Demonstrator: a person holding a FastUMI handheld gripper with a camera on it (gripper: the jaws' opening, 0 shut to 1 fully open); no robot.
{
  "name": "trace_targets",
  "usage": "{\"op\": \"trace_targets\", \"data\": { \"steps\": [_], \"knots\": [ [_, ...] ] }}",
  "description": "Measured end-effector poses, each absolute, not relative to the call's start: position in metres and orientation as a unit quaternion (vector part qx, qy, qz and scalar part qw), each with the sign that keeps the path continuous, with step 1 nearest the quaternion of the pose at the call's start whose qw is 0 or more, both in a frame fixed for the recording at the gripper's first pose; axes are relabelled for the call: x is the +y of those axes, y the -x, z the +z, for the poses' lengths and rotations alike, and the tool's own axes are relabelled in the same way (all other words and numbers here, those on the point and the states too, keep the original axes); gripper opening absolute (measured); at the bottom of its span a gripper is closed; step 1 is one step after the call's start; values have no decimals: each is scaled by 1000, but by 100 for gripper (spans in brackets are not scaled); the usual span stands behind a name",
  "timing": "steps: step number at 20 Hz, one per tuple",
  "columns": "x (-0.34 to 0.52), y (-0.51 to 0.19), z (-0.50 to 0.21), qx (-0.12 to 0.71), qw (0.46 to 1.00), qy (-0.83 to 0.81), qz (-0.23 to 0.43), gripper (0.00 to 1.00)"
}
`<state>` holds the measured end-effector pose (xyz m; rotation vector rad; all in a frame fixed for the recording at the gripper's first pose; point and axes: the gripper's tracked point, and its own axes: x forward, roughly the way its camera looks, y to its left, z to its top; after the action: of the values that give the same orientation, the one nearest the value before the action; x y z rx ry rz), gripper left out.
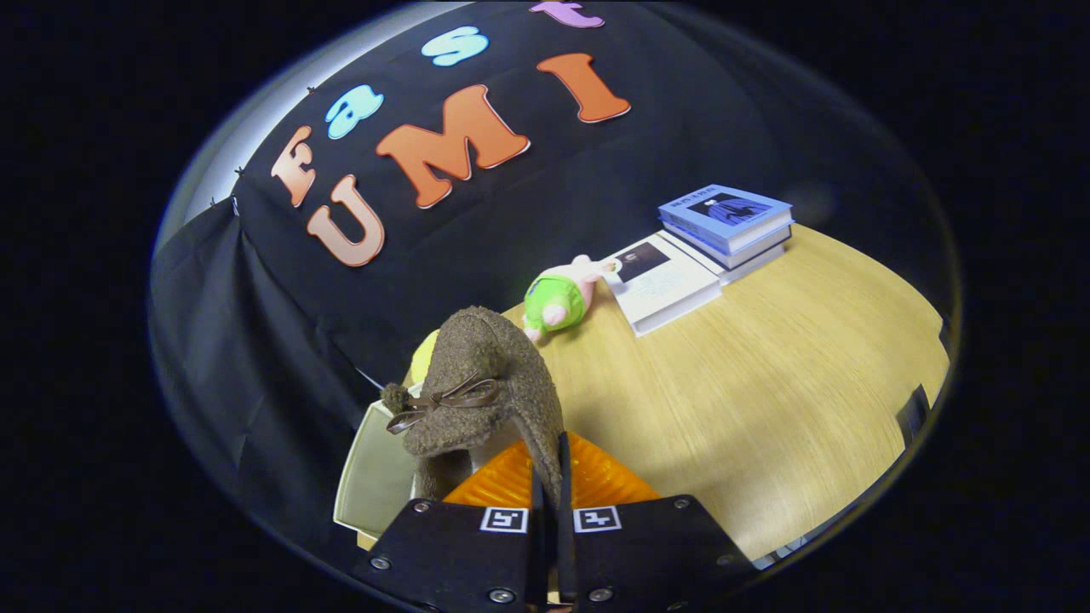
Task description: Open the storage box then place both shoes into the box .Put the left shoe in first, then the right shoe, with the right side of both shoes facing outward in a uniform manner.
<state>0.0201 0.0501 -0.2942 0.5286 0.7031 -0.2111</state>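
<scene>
A brown fuzzy shoe [490, 375] with a thin brown bow hangs tilted in front of me, toe pointing away. My gripper [552, 455] is shut on the shoe's rim, its two fingers nearly touching with the fabric pinched between them. Right under the shoe and the fingers lies a ribbed orange surface [600, 487], which looks like part of the storage box. A cream-white box wall [379, 477] shows below and to the left of the shoe. The shoe hides the inside of the box.
A wooden table [766, 383] stretches beyond the fingers. On it lie a pink and green plush toy [558, 298], a white book [664, 285] and a stack of blue books [725, 223]. Something yellow [423, 358] peeks out behind the shoe.
</scene>
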Motion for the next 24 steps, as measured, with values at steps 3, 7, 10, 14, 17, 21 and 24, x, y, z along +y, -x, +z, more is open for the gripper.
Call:
{"op": "trace_targets", "data": {
  "steps": [3, 7, 10, 14, 17, 21, 24],
  "knots": [
    [85, -41, -281, 332, 901, -270, -75, 5],
    [132, -63, -269, 328, 905, -267, -44, 5],
    [163, -71, -272, 336, 902, -271, -20, 5],
    [186, -79, -291, 353, 897, -267, -21, 5],
    [198, -87, -303, 362, 883, -298, -29, 5],
    [209, -88, -323, 386, 879, -277, -40, 5],
    [203, -82, -334, 391, 876, -275, -62, 8]
  ]
}}
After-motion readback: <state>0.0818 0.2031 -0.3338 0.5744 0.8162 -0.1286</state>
